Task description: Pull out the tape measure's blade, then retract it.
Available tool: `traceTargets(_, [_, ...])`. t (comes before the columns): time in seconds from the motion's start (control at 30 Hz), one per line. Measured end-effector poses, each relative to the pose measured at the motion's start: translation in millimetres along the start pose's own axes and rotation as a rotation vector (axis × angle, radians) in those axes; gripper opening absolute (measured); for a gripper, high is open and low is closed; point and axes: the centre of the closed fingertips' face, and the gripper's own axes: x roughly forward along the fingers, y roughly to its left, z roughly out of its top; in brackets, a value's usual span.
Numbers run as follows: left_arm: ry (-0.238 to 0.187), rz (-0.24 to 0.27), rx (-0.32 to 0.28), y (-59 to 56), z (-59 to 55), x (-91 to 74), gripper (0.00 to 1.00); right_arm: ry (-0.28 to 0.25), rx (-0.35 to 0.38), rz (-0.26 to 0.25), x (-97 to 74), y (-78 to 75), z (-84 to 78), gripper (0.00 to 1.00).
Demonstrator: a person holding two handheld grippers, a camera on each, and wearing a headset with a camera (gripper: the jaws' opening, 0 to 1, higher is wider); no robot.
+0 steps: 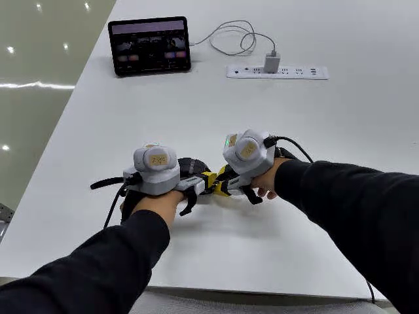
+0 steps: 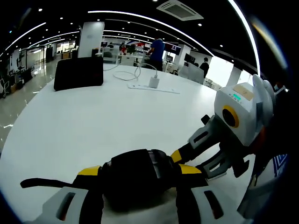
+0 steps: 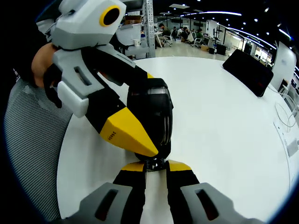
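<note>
A black tape measure (image 1: 192, 167) lies on the white table (image 1: 216, 111) between my two grippers. My left gripper (image 1: 203, 181) is shut on its case; in the left gripper view the case (image 2: 135, 179) sits between the yellow-tipped jaws of the left gripper (image 2: 138, 170). My right gripper (image 1: 220, 186) meets it from the right. In the right gripper view the right gripper (image 3: 156, 166) pinches the small metal end hook (image 3: 156, 163) right at the case (image 3: 152, 116). No length of blade shows outside the case.
A dark tablet (image 1: 149, 46) stands at the far left of the table. A white power strip (image 1: 277, 71) with a charger (image 1: 272, 63) and a looped cable (image 1: 232, 36) lies at the back. The table's left edge (image 1: 62, 124) and front edge (image 1: 262, 288) are close.
</note>
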Motion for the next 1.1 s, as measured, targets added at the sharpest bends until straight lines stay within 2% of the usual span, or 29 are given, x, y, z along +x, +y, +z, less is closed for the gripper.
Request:
traceTargets(0.07, [0.014, -0.011, 0.032, -0.5, -1.8, -0.7, 0.59, 0.001, 0.008, -0.004, -0.2, -0.3, 0.0, 0.12])
traceTargets(0.17, [0.025, -0.015, 0.044, 0.0, -2.2, -1.0, 0.59, 0.007, 0.036, -0.014, -1.2, -0.4, -1.1, 0.12])
traceTargets(0.27, [0.011, -0.022, 0.053, 0.3, 1.8, -2.2, 0.63, -0.004, 0.062, -0.024, -3.8, -1.9, -2.1, 0.15])
traceTargets(0.4, [-0.010, -0.029, 0.041, 4.5, 10.1, -3.7, 0.73, -0.013, 0.086, -0.040, -10.3, -5.0, -3.5, 0.18])
traceTargets(0.5, [-0.054, -0.020, 0.069, 6.7, 20.3, -5.8, 0.93, -0.017, 0.097, -0.052, -14.1, -8.9, -4.4, 0.22])
traceTargets(0.57, [-0.081, -0.022, 0.077, 6.5, 27.4, -9.6, 1.00, -0.026, 0.117, -0.059, -16.6, -11.6, -5.3, 0.25])
traceTargets(0.63, [-0.110, -0.036, 0.096, 3.1, 34.2, -13.6, 1.00, -0.031, 0.124, -0.066, -19.6, -13.4, -5.5, 0.29])
traceTargets(0.77, [-0.088, -0.039, 0.127, 3.0, 34.0, -16.5, 1.00, -0.053, 0.136, -0.081, -25.6, -16.7, -3.1, 0.39])
traceTargets(0.8, [-0.108, -0.057, 0.131, 0.3, 36.7, -18.3, 1.00, -0.063, 0.138, -0.088, -28.0, -18.0, -2.8, 0.41])
traceTargets(0.87, [-0.076, -0.076, 0.130, -0.9, 31.9, -19.9, 1.00, -0.073, 0.135, -0.108, -32.1, -21.1, -4.1, 0.46])
traceTargets(0.9, [-0.029, -0.092, 0.100, -1.1, 24.2, -21.9, 1.00, -0.081, 0.142, -0.117, -35.9, -22.3, -5.2, 0.47])
traceTargets(0.93, [-0.013, -0.100, 0.090, -0.2, 21.7, -22.4, 1.00, -0.093, 0.160, -0.120, -39.0, -22.4, -4.8, 0.49])
traceTargets(0.97, [-0.033, -0.105, 0.097, 2.3, 23.8, -23.8, 1.00, -0.109, 0.171, -0.120, -43.9, -21.9, -4.5, 0.50])
traceTargets(1.1, [-0.051, -0.125, 0.126, 6.2, 23.2, -29.8, 1.00, -0.131, 0.207, -0.150, -57.5, -26.3, -7.5, 0.51])
